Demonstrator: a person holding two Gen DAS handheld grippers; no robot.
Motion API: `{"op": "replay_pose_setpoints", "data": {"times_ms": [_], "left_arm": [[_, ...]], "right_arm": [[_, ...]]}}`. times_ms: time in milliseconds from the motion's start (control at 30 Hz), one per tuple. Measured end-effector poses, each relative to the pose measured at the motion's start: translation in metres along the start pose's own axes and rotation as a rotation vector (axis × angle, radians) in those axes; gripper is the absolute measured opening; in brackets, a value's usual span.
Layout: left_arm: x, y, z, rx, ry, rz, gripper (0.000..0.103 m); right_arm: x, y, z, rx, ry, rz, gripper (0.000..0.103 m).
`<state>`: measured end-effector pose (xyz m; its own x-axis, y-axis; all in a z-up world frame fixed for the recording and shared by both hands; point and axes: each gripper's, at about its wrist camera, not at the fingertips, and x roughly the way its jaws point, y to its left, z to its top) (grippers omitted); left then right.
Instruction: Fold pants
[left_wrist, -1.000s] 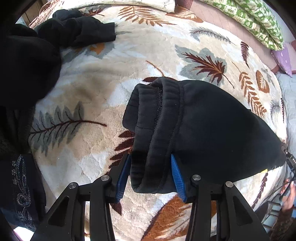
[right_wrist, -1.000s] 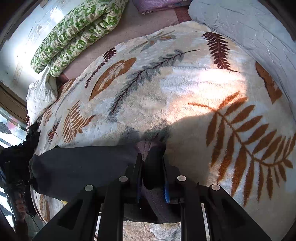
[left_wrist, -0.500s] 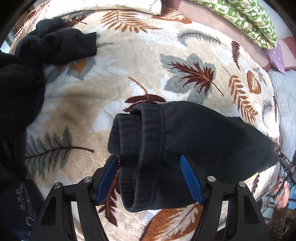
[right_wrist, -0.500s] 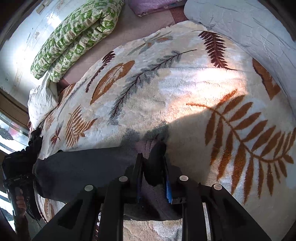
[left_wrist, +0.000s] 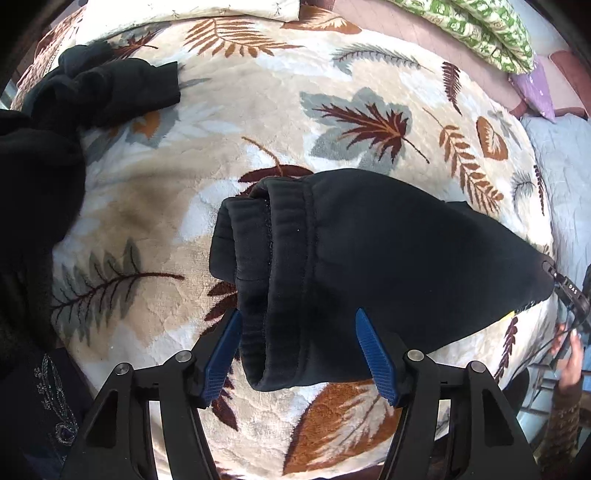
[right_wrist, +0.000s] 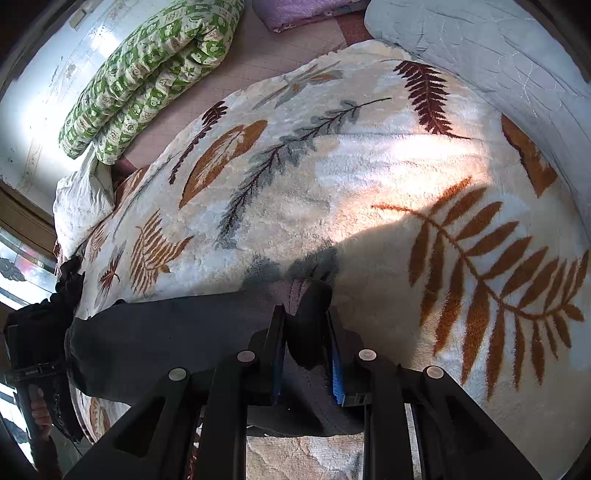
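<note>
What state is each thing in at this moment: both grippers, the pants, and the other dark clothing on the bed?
Left gripper: open, waistband between its pads, not clamped.
Right gripper: shut on the pants' far end.
Pants: folded, lying flat on the leaf-patterned blanket.
Dark clothing: bunched, unfolded, apart from the pants.

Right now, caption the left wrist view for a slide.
Left gripper open astride the black pants' waistband on a leaf-print blanket.
</note>
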<state>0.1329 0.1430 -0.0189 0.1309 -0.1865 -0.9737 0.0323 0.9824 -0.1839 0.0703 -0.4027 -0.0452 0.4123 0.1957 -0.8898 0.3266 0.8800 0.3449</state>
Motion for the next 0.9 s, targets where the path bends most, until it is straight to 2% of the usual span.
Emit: {"op": "replay_pose_setpoints", "data": {"times_ms": [33, 100, 200, 300, 433, 533, 600, 667, 733, 833, 900], "left_arm": [[0.002, -0.003, 0.0, 0.0, 0.009, -0.017, 0.061], [0.001, -0.007, 0.0, -0.002, 0.002, -0.05, 0.039], [-0.003, -0.011, -0.002, -0.012, -0.034, -0.019, 0.026], [-0.002, -0.001, -0.001, -0.089, -0.049, 0.011, 0.013], [-0.016, 0.021, 0.001, -0.202, -0.076, -0.012, 0.011], [-0.031, 0.03, -0.004, -0.209, -0.09, -0.006, 0.011], [-0.038, 0.034, -0.007, -0.203, -0.101, 0.026, 0.011], [-0.034, 0.039, -0.01, -0.202, -0.086, 0.047, 0.011], [-0.025, 0.041, -0.01, -0.205, -0.053, 0.052, 0.012], [-0.013, 0.044, -0.008, -0.217, -0.026, 0.052, 0.014], [-0.011, 0.045, -0.008, -0.223, -0.023, 0.039, 0.015]], "right_arm": [[0.0, 0.0, 0.0, 0.006, 0.0, 0.003, 0.022], [-0.002, -0.001, -0.001, 0.009, 0.001, 0.005, 0.022], [-0.004, 0.0, -0.001, 0.003, 0.002, 0.005, 0.022], [-0.003, 0.0, -0.001, 0.004, 0.009, -0.006, 0.022], [-0.006, 0.001, -0.001, 0.021, 0.011, 0.004, 0.022], [-0.018, 0.002, 0.002, 0.079, 0.005, 0.098, 0.019], [-0.025, 0.005, 0.004, 0.106, -0.01, 0.149, 0.019], [-0.025, 0.007, 0.003, 0.116, -0.002, 0.169, 0.02], [-0.015, 0.01, 0.0, 0.104, 0.026, 0.128, 0.022], [0.001, 0.006, -0.007, 0.091, 0.061, 0.021, 0.022], [-0.001, -0.001, -0.011, 0.108, 0.052, 0.032, 0.025]]}}
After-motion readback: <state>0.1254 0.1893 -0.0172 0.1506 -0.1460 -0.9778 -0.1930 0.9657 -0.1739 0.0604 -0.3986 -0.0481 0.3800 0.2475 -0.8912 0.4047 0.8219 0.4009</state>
